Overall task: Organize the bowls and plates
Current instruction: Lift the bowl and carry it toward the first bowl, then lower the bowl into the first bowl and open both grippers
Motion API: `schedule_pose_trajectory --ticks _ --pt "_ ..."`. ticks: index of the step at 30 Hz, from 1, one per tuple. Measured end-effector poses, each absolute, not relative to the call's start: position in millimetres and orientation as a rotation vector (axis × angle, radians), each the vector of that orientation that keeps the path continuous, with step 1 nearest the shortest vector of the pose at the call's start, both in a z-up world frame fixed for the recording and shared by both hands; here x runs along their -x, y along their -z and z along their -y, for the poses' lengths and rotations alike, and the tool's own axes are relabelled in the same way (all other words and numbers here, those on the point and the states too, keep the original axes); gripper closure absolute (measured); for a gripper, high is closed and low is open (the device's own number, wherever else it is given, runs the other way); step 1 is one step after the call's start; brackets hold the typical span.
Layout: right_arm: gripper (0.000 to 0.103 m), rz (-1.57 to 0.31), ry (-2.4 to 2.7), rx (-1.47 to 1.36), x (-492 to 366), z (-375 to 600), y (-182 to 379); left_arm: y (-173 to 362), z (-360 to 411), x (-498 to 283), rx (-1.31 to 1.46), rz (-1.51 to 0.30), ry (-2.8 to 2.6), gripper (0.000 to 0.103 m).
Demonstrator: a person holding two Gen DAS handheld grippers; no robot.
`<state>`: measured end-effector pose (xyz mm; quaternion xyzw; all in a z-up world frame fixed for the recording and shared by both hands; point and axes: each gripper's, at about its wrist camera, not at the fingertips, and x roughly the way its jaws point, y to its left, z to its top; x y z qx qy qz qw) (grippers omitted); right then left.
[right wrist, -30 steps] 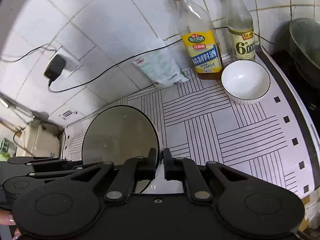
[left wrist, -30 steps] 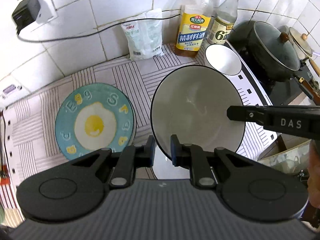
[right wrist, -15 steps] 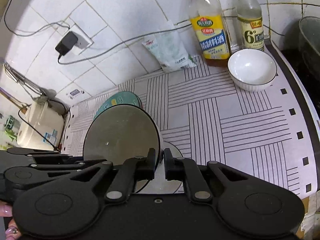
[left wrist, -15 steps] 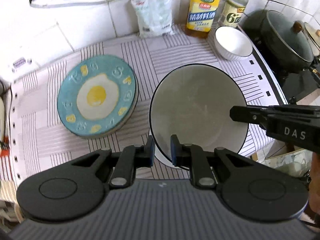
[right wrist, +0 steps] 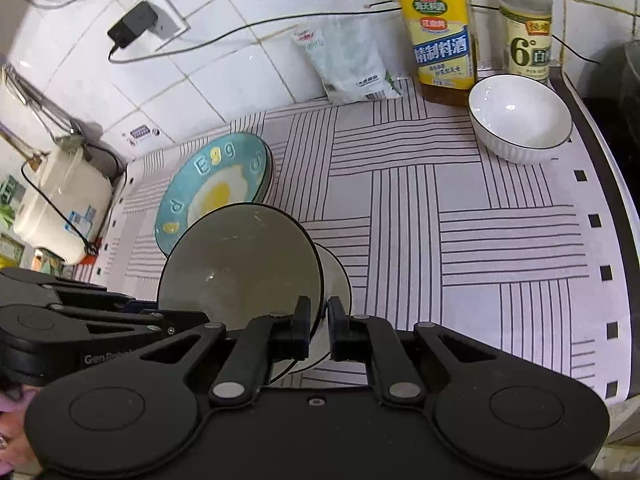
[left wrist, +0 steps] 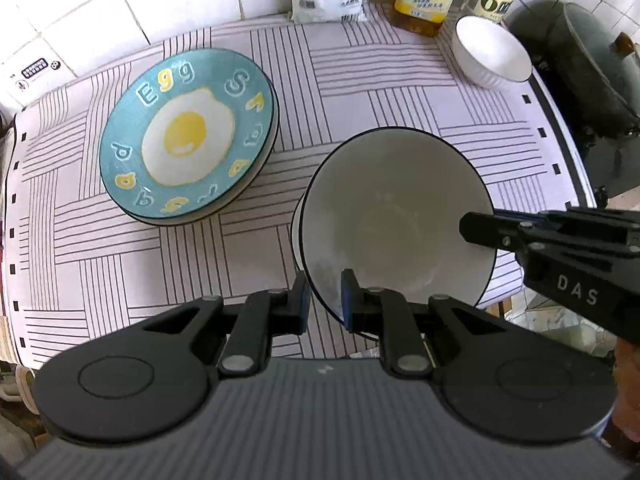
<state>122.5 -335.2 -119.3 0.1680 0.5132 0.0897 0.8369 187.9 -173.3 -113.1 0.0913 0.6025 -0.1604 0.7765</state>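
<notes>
White bowl [left wrist: 396, 216] rim pinched between both grippers' jaws

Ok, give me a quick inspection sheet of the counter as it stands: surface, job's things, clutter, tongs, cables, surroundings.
Surface: striped mat covers the counter; no spills seen.
Job's things: large bowl held tilted over a second white bowl beneath it; egg plate tops a short stack at the left; small white bowl by the bottles.
Clutter: oil bottle, vinegar bottle and white pouch along the wall.
Tongs: left tongs shut on the large bowl's near rim; right tongs shut on its opposite rim.
Cables: charger plugged in, its cord running along the tiles behind the bottles.
Surroundings: lidded pot on the stove at the right; white appliance at the left.
</notes>
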Motion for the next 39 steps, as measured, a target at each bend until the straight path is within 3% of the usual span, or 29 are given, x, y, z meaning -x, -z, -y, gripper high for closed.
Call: schedule_pose_trajectory --ticks 20,32,39 --pt "0.092 -1.056 -0.223 -0.096 -130 309 145 159 178 -197 -0.177 -1.4 0.269 0.088" --pt "0.091 -1.027 -0.236 -0.103 -135 312 156 163 176 -199 -0.148 -1.356 0.231 0.087" --pt "0.087 -1.026 -0.25 -0.154 -133 318 152 153 179 -198 -0.169 -1.348 0.226 0.082"
